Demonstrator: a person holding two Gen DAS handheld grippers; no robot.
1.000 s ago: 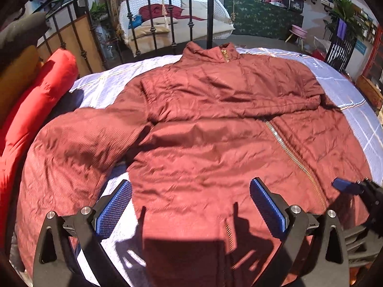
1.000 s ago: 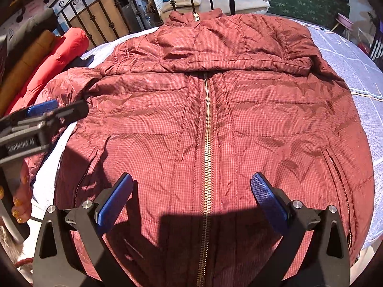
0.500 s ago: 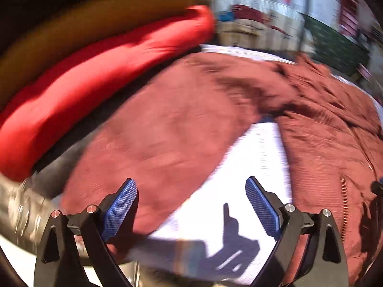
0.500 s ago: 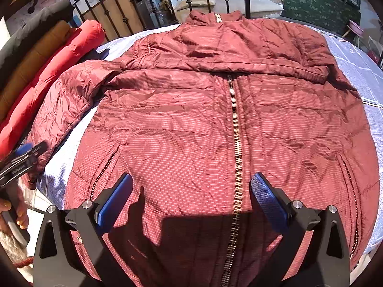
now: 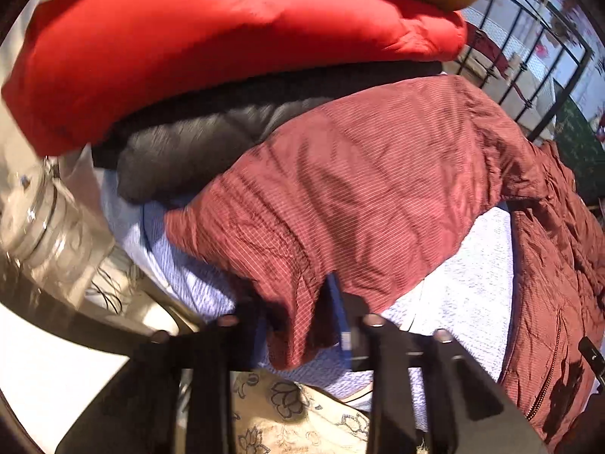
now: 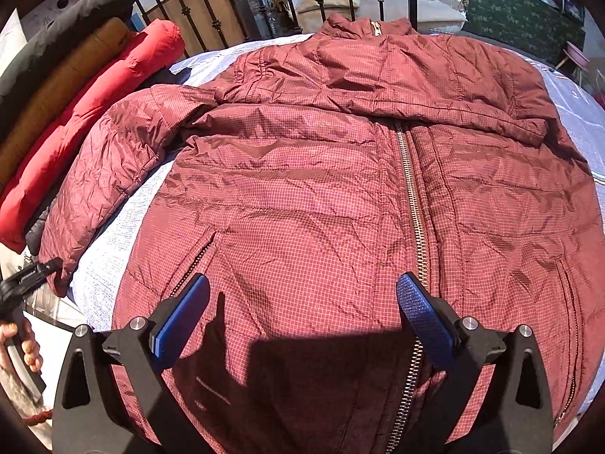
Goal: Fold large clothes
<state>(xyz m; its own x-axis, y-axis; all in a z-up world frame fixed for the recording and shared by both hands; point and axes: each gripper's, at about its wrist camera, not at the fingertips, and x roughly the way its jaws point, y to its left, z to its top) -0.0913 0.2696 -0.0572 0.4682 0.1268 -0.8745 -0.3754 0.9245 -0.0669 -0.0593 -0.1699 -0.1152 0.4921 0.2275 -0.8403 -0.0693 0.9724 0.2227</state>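
Observation:
A large maroon checked jacket (image 6: 340, 189) lies zipped and face up on a pale blue bedsheet (image 6: 102, 265). Its gold zipper (image 6: 412, 204) runs down the middle. The jacket's left sleeve (image 5: 359, 189) stretches out to the bed's left edge. My left gripper (image 5: 298, 321) is shut on the sleeve cuff (image 5: 295, 325) at that edge; it also shows in the right wrist view (image 6: 34, 276). My right gripper (image 6: 302, 314) is open and empty, hovering over the jacket's hem just left of the zipper.
A red padded garment (image 5: 227, 38), a dark grey one (image 5: 189, 143) and a tan one (image 6: 56, 87) lie stacked along the bed's left side. A black iron bed rail (image 6: 264, 3) stands at the far end. A glass jar (image 5: 45, 234) stands beside the bed.
My left gripper swung left from the jacket's hem to the sleeve end and shut on the cuff. My right gripper shifted slightly left and stayed open.

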